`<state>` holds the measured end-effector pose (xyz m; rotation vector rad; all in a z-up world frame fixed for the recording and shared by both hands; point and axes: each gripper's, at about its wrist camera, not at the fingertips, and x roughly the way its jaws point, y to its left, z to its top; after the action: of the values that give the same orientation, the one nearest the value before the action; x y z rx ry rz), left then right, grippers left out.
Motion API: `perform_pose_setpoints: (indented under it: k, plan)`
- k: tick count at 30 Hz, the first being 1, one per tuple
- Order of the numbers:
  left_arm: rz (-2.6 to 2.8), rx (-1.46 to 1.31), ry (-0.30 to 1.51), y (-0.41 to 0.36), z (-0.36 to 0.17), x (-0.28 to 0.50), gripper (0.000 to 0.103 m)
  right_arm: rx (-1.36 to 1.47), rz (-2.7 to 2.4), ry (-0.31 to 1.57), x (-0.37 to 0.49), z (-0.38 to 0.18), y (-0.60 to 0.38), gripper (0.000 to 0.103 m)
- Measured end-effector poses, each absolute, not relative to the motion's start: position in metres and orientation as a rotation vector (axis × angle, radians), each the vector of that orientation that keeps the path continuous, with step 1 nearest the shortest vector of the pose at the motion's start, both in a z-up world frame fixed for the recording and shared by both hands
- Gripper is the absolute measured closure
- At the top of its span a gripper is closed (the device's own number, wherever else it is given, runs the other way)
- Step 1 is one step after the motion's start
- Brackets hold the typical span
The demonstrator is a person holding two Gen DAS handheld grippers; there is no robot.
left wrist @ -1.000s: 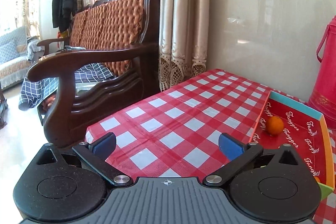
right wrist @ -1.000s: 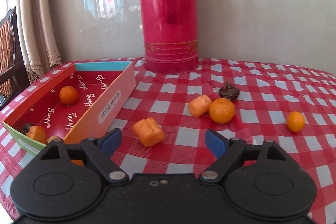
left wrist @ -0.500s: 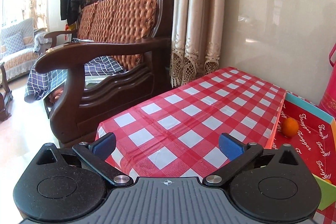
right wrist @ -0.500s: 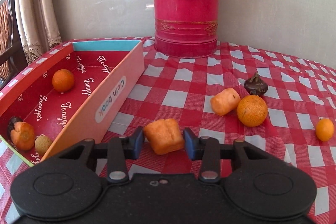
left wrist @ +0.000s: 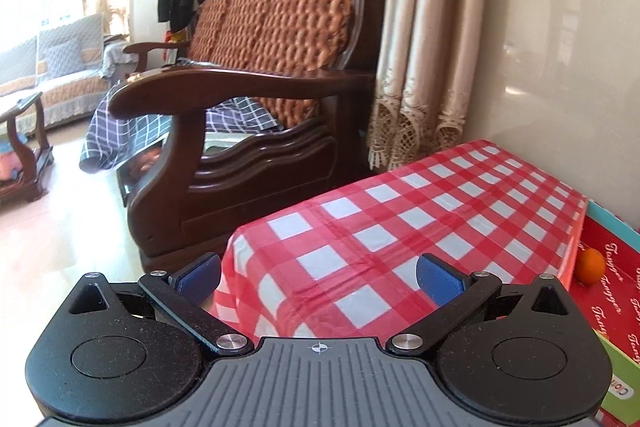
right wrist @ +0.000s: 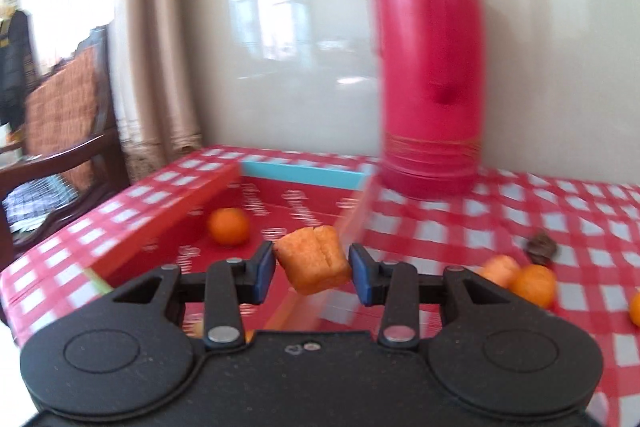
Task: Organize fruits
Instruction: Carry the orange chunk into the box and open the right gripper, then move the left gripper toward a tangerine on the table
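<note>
Your right gripper (right wrist: 311, 271) is clamped on a squarish orange fruit piece (right wrist: 313, 259), pinched between the two blue pads and carried clear of the checked tablecloth (right wrist: 560, 227). The red cardboard box (right wrist: 168, 227) lies ahead of those pads and slightly to their left; its long axis runs away from you toward the blue end wall, and its near right wall passes just under the held piece. One small orange (right wrist: 229, 226) already sits inside, ahead-left of the pads. To drop the piece in, you likely need only a short push forward and left.

Your left gripper (left wrist: 318, 275) stands with its pads wide apart, holding nothing, aimed over the tablecloth corner with the box at its far right, so the right hand is the nearer one.

More loose fruit (right wrist: 534, 285) lies to the right of the right gripper, before the red thermos (right wrist: 428, 67).

Writing: the box floor repeats a white script reading something like "Tangger" in the left wrist view; motion blur makes it unreadable in the right wrist view.
</note>
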<state>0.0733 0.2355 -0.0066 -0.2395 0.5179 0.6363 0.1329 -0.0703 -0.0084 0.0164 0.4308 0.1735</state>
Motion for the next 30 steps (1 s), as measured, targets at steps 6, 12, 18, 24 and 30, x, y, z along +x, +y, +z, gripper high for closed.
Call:
perform_pose_setpoints:
  k: [6,12,18,24,30]
  plan:
    - [0.658,-0.237,0.526,0.248,-0.011,0.071,0.000,-0.045,0.254,0.478,0.141,-0.016,-0.038,0.071]
    - [0.661,-0.256,0.527,0.255,-0.011,0.069,0.000,-0.067,0.267,0.509,0.141,-0.020,-0.021,0.042]
    - [0.640,-0.243,0.534,0.248,-0.011,0.073,0.000,-0.079,0.239,0.438,0.129,-0.006,-0.024,0.031]
    - [0.615,-0.227,0.531,0.235,-0.007,0.075,0.000,-0.066,0.162,0.421,0.125,0.003,-0.039,0.021]
    - [0.568,-0.184,0.524,0.211,-0.003,0.078,0.000,-0.065,0.067,0.397,0.114,0.005,-0.062,0.013]
